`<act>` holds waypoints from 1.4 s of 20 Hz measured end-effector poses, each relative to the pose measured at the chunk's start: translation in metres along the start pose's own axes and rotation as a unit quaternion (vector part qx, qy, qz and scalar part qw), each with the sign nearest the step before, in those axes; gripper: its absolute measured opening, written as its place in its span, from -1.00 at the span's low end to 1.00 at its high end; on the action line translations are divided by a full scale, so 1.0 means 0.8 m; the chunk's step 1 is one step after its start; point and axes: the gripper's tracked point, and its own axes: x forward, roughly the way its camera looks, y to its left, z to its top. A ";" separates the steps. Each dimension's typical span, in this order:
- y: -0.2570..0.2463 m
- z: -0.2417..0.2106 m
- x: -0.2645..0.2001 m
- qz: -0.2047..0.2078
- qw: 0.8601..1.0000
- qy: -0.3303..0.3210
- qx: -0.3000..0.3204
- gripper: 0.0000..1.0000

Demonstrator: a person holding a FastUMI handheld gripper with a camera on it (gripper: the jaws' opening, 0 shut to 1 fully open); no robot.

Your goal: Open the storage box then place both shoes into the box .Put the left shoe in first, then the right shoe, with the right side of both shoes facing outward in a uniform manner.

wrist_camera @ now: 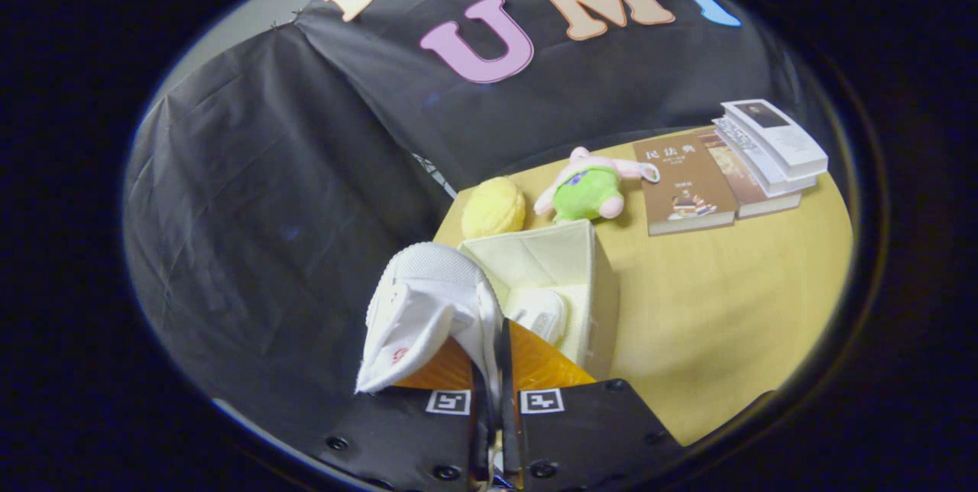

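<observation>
Shoe (428,309) up in the air, white, pinched by its collar edge, and the gripper (495,370) has it: the jaws are clenched almost together with that thin white rim caught between them. The shoe's body hangs off to the nine o'clock side of the fingers, toe pointing away, held over the near left corner of the storage box (603,286). The box sits open just ahead of the fingers, at about one o'clock from them, a pale cream fabric cube on the yellow table (733,324). Inside it, low against the near wall, lies the other white shoe (539,314). Beyond the box, at twelve o'clock, a yellow plush ball (493,207) sits just past its far corner, and beside that a green-and-pink plush toy (588,190). Further round, at two o'clock, a brown book (682,182) lies flat, and touching its right side a small stack of books (768,152) with a white one on top.
</observation>
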 end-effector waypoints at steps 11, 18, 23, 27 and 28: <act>-0.081 0.004 0.083 -0.139 0.990 -0.009 -0.016 -0.80; -0.075 -0.002 0.081 -0.108 0.990 -0.014 -0.084 -0.38; -0.054 -0.005 0.048 -0.097 0.986 -0.034 -0.134 0.05; -0.057 -0.017 -0.001 -0.108 0.973 -0.060 -0.195 0.50; -0.057 -0.018 -0.011 -0.107 0.970 -0.069 -0.207 0.61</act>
